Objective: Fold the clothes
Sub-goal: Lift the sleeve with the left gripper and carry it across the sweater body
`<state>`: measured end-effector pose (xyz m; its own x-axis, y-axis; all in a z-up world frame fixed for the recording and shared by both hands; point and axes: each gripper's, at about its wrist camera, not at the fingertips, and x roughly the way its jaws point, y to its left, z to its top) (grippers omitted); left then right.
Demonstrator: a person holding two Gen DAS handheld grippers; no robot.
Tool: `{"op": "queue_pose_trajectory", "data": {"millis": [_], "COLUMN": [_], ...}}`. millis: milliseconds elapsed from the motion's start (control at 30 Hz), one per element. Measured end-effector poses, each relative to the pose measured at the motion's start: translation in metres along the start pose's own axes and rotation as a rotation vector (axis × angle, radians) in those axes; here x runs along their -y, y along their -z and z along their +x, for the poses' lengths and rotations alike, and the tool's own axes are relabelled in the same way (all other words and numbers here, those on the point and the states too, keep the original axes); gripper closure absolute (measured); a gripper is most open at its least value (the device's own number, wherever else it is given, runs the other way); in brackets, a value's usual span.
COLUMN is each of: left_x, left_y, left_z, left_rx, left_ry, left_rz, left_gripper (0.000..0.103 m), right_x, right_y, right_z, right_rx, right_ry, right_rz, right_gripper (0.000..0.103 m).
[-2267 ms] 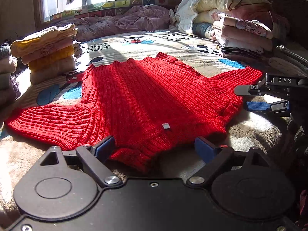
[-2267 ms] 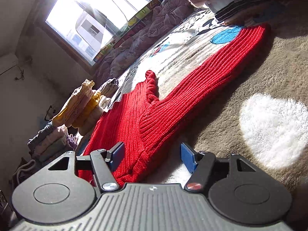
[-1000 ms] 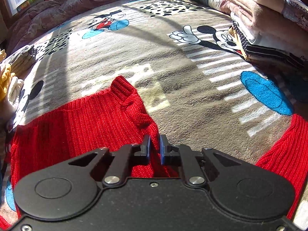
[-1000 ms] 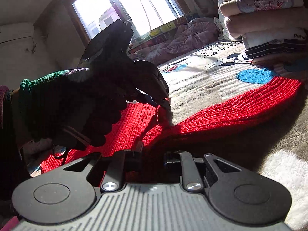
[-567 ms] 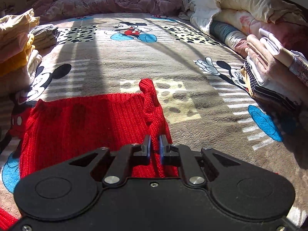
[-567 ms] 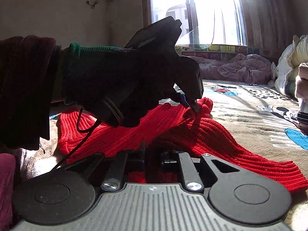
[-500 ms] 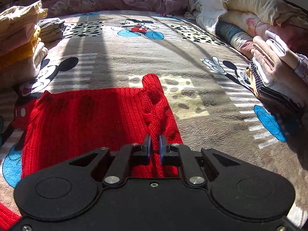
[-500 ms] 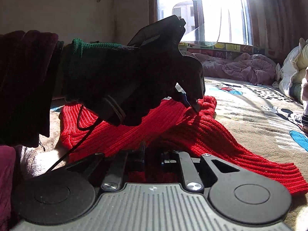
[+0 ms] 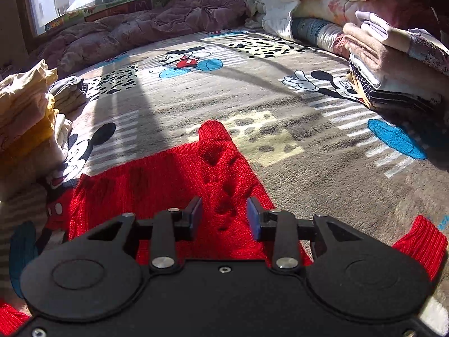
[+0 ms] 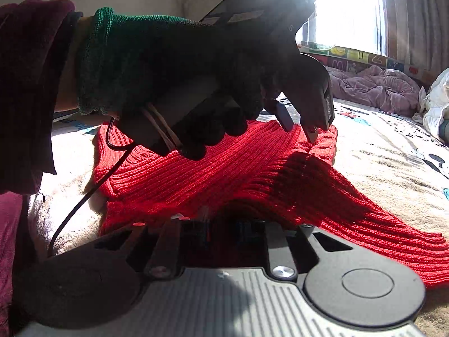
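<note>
A red ribbed sweater (image 9: 157,185) lies folded on the cartoon-print blanket (image 9: 280,106), one cuff (image 9: 421,241) sticking out at the right. My left gripper (image 9: 224,217) hovers just over the folded edge. Its jaws are opening, and the knit lies under the gap without the blue pads (image 9: 196,216) pressing it. In the right wrist view a gloved hand (image 10: 168,70) holds the left gripper (image 10: 300,129) above the sweater (image 10: 224,174). My right gripper (image 10: 223,233) sits low in shadow. A ridge of knit still runs up between its pads while its jaws start opening.
A stack of folded yellow and pink clothes (image 9: 25,118) stands at the left. Another folded stack (image 9: 393,64) and rolled bedding (image 9: 322,0) line the right side. A purple quilt (image 9: 140,28) lies under the window at the back. A cable (image 10: 84,196) hangs from the gloved hand.
The left gripper's jaws, shut on the sweater's edge before, have parted and let the knit drop. It has drawn back a little. The right gripper's pads have spread slightly.
</note>
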<state>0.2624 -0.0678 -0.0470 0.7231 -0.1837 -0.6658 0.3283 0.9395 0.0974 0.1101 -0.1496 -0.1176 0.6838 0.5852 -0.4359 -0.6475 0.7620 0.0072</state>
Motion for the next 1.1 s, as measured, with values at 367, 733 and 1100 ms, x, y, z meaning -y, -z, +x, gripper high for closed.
{"op": "queue_pose_trajectory", "data": {"millis": [367,733,1100], "left_x": [0.148,0.160,-0.028], "left_y": [0.013,0.036,0.045], "left_z": [-0.028,-0.015,-0.138], "left_rx": [-0.183,-0.113,0.319], "left_ry": [0.403,0.183,0.092], "left_rz": [0.601,0.688,-0.227], "left_gripper": [0.048,0.095,0.094], "right_x": [-0.035,-0.035,-0.022], "right_y": [0.003,0.007,0.005], "right_z": [-0.008,-0.013,-0.035], "right_rx": [0.017,0.025,0.048], "right_ry": [0.091,0.074,0.025], "right_rz": [-0.180,-0.187,-0.101], "right_gripper": [0.052,0.040,0.034]}}
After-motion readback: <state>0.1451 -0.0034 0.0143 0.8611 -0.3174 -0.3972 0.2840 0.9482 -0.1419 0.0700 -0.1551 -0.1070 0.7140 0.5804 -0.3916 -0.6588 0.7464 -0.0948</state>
